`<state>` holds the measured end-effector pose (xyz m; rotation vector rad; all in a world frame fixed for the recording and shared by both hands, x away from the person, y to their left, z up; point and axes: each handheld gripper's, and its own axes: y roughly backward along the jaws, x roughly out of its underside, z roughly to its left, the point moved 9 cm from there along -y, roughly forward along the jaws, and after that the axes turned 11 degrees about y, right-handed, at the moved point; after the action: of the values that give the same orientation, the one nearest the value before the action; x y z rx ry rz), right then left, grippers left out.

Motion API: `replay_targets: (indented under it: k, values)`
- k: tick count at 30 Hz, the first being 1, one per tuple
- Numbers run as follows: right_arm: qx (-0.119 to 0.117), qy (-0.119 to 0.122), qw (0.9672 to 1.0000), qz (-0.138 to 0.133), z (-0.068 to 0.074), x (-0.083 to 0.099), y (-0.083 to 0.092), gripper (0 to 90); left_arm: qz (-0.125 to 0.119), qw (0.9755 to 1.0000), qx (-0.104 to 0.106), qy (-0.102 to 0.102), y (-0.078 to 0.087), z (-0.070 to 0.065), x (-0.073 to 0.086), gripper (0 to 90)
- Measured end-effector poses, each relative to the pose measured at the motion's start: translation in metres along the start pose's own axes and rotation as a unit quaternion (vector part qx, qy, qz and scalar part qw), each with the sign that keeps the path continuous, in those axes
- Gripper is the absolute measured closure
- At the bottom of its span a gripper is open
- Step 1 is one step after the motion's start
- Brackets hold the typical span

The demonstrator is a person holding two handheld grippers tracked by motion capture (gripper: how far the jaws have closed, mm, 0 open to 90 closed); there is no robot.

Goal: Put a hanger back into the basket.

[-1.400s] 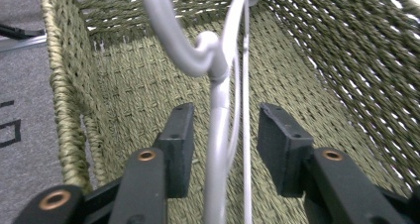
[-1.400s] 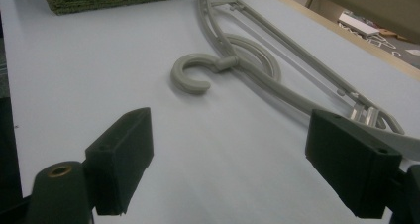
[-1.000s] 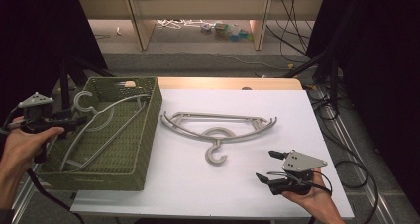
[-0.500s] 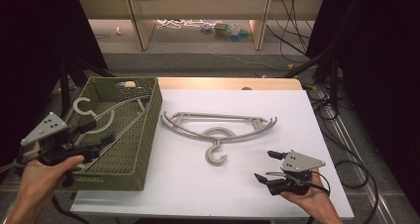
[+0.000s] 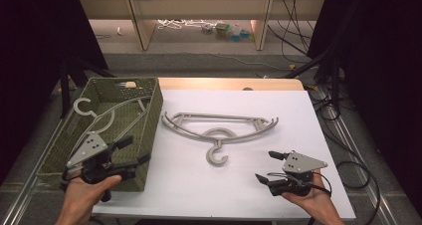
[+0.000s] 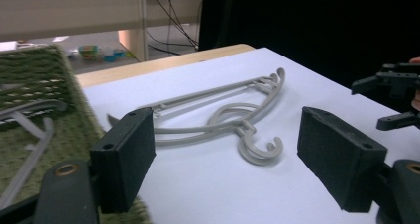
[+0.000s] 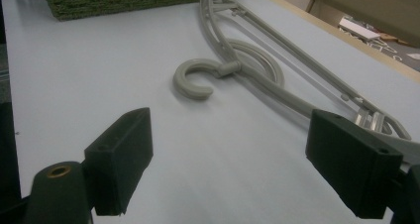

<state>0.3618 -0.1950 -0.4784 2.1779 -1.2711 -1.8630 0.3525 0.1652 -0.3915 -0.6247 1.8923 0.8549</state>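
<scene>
A grey plastic hanger (image 5: 99,118) lies in the green woven basket (image 5: 154,105) at the left. More grey hangers (image 5: 219,130) lie stacked on the white table top, hooks toward me. My left gripper (image 5: 135,149) hovers over the basket's near right corner. Its jaws have just been opening and stand wide, with nothing between them. In the left gripper view (image 6: 225,135) it looks across the stacked hangers (image 6: 218,120). My right gripper (image 5: 264,166) rests open and empty at the table's near right, pointing at the hooks (image 7: 193,83).
The basket's wall (image 6: 84,130) fills the left of the left gripper view, and the right gripper (image 6: 396,95) shows far right. Bare white table lies between the hangers and the near edge. Shelving and cables stand beyond the table.
My left gripper has swung from the basket's left side to its near right corner, now facing the table. The hanger in the basket and my right gripper have stayed put.
</scene>
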Motion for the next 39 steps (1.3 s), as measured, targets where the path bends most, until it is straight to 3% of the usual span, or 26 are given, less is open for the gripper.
replay_targets:
  k: [6, 10, 13, 17, 18, 20, 24, 27, 32, 33, 38, 39]
  values:
    - [0.003, -0.005, 0.9999, -0.008, -0.003, 0.003, -0.002, 18.6, 0.004, 0.9999, 0.003, -0.016, -0.022, -0.01, 0.021, 22.2]
    - [0.002, -0.008, 0.9999, -0.006, -0.002, 0.004, -0.002, 18.2, 0.017, 0.9995, 0.021, -0.017, -0.035, -0.019, 0.038, 19.8]
    - [0.002, -0.007, 0.9999, -0.009, -0.002, 0.004, -0.002, 16.9, 0.013, 0.9994, 0.021, -0.023, -0.041, -0.024, 0.045, 18.1]
    - [0.005, -0.005, 0.9999, -0.008, -0.002, 0.005, -0.001, 16.7, 0.013, 0.9985, 0.042, -0.034, -0.049, -0.034, 0.057, 17.2]
    - [0.004, -0.006, 0.9999, -0.008, -0.002, 0.005, -0.001, 16.6, 0.012, 0.9986, 0.043, -0.028, -0.051, -0.036, 0.06, 17.2]
    - [0.006, -0.005, 0.9999, -0.013, -0.001, 0.004, -0.002, 16.6, 0.012, 0.9982, 0.047, -0.035, -0.052, -0.037, 0.064, 17.2]
    - [0.007, -0.004, 0.9999, -0.013, -0.002, 0.004, -0.002, 16.6, 0.012, 0.9977, 0.06, -0.029, -0.055, -0.038, 0.072, 17.1]
    - [0.008, -0.003, 0.9999, -0.013, -0.003, 0.003, -0.002, 16.6, 0.016, 0.9972, 0.059, -0.042, -0.056, -0.037, 0.075, 17.1]
    - [0.001, 0.014, 0.9999, -0.01, -0.011, -0.002, -0.007, 16.2, 0.011, 0.9977, 0.057, -0.034, -0.058, -0.039, 0.081, 17.2]
    - [-0.002, 0.02, 0.9998, -0.005, -0.014, -0.003, -0.009, 16.2, 0.013, 0.9969, 0.063, -0.046, -0.057, -0.039, 0.081, 17.1]
    - [0.002, 0.048, 0.9988, 0.007, -0.035, -0.016, -0.025, 16.5, 0.013, 0.9968, 0.065, -0.046, -0.055, -0.04, 0.086, 17.1]
    - [0.003, 0.051, 0.9986, 0.01, -0.04, -0.019, -0.029, 16.5, 0.012, 0.9972, 0.064, -0.037, -0.055, -0.04, 0.087, 17.1]
